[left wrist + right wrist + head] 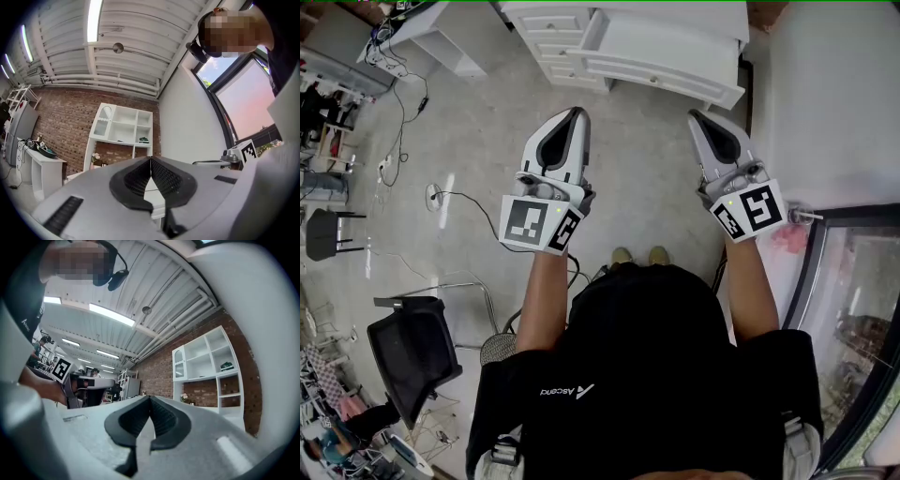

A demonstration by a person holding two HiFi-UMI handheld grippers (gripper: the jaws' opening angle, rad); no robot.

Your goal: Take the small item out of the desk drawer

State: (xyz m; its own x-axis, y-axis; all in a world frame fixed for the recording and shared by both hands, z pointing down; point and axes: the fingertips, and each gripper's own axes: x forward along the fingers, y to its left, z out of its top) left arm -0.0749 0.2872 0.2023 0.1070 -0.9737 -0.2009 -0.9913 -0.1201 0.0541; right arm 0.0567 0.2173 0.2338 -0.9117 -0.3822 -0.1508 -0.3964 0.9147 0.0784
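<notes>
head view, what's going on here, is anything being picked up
Nothing is being handled right now. A person stands a little back from a white desk, holding a claw in each hand. The left claw and right claw are both shut and empty, held out in front over the floor and touching nothing. One drawer looks pulled out, and no small item shows in it from here.

grey floor [478, 150], a black chair [411, 356] near left. far off, a brick wall [56, 126] behind white shelves [123, 126]. strip lights [93, 21] on a ribbed ceiling [136, 42]; white wall [187, 126] and window [243, 101] at right.
</notes>
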